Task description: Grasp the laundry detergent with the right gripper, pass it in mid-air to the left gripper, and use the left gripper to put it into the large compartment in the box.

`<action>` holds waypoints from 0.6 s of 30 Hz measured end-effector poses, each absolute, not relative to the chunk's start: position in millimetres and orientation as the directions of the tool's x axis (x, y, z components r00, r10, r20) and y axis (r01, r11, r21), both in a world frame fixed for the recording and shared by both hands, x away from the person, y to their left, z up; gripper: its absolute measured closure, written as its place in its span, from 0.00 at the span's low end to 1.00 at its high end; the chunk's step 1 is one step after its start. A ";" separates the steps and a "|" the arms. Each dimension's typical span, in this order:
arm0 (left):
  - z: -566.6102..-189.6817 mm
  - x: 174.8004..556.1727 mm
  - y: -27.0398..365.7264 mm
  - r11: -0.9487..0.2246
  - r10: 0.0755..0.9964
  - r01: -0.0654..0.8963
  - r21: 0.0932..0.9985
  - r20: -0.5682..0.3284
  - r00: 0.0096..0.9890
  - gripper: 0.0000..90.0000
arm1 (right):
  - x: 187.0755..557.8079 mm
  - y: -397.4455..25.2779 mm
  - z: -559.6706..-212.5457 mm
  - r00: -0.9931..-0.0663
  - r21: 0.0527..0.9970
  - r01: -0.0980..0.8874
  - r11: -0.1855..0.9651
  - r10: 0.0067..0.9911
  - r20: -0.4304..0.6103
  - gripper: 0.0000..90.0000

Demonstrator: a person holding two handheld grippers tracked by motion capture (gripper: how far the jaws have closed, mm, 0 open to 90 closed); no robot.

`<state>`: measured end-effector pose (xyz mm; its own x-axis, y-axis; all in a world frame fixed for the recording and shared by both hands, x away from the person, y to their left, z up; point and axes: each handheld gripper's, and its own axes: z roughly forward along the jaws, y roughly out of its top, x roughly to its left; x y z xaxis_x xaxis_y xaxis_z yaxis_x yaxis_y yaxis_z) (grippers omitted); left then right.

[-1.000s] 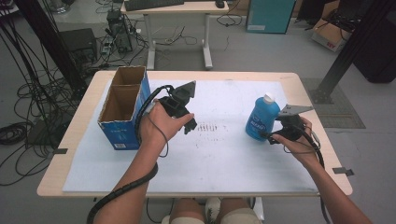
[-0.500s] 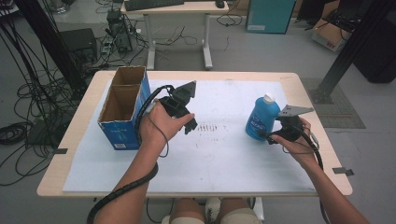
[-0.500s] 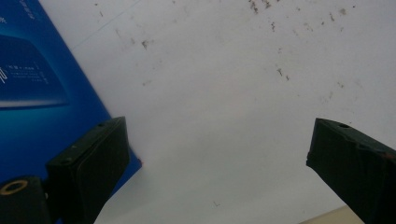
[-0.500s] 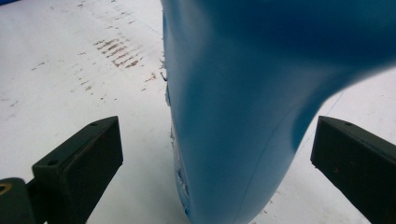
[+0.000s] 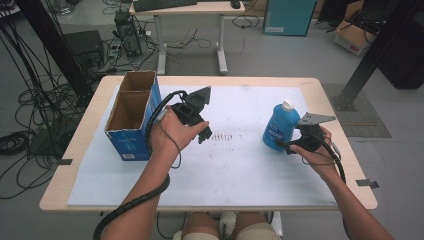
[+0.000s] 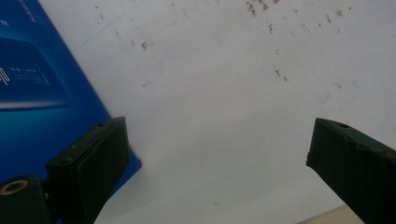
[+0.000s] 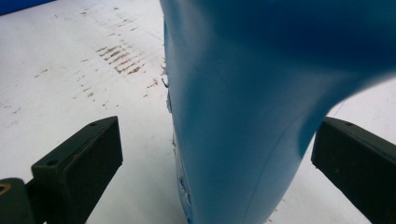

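Blue bottle (image 5: 278, 130) upright near right edge of surface (image 5: 210, 200), white cap on top, standing on the white sheet. In right gripper view bottle (image 7: 252, 116) sits between the jaws, jaws apart, gap visible on the left side, right side partly hidden behind the bottle's curve; contact there unclear. Right gripper (image 5: 295, 144) just beside the bottle, on its right, low against its base. Looks like approach done, jaws placed around the body, not yet clamped, bottle not lifted.

Left gripper (image 5: 197, 112) held above centre-left of surface, just beside the box (image 5: 131, 120), jaws spread wide and holding nothing; left gripper view shows bare white sheet between them and the box's blue side (image 6: 42, 84) at the left.

Box open-topped, cardboard inside, two compartments, both seemingly empty, near left edge of surface toward the far corner.

Judged progress: early. Done: reach to bottle. Left: close on bottle, lift, likely carry toward box and set in a compartment; destination only a guess from layout.

Counts: one bottle, one box with two compartments, two grippers, one white sheet with a patch of brown scuff marks (image 5: 225, 136) near the middle.
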<state>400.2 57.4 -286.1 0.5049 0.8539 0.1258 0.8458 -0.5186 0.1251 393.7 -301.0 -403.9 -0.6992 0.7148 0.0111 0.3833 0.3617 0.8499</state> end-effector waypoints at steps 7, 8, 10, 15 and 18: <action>-286.5 399.9 57.4 -0.518 0.854 0.846 0.128 0.123 0.505 0.07 | 394.7 -301.5 -403.7 -0.709 0.859 0.359 0.365 0.705 -0.003 0.02; -286.5 399.7 57.3 -0.517 0.855 0.846 0.126 0.122 0.504 0.07 | 394.5 -301.4 -403.7 -0.709 0.859 0.358 0.366 0.705 -0.005 0.02; -286.6 399.6 57.3 -0.517 0.855 0.846 0.128 0.123 0.504 0.07 | 394.5 -301.3 -403.8 -0.710 0.859 0.358 0.366 0.704 -0.004 0.02; -286.3 399.2 57.9 -0.516 0.856 0.847 0.127 0.120 0.503 0.07 | 394.2 -300.9 -404.9 -0.712 0.861 0.354 0.364 0.703 -0.004 0.02; -285.6 398.9 57.9 -0.518 0.855 0.846 0.128 0.122 0.505 0.07 | 394.2 -300.7 -405.4 -0.714 0.862 0.350 0.366 0.700 -0.007 0.02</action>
<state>398.9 57.9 -285.6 0.5045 0.8547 0.1222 0.8459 -0.5177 0.1283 394.2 -300.7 -405.4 -0.7137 0.7004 -0.0071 0.3503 0.3656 0.8624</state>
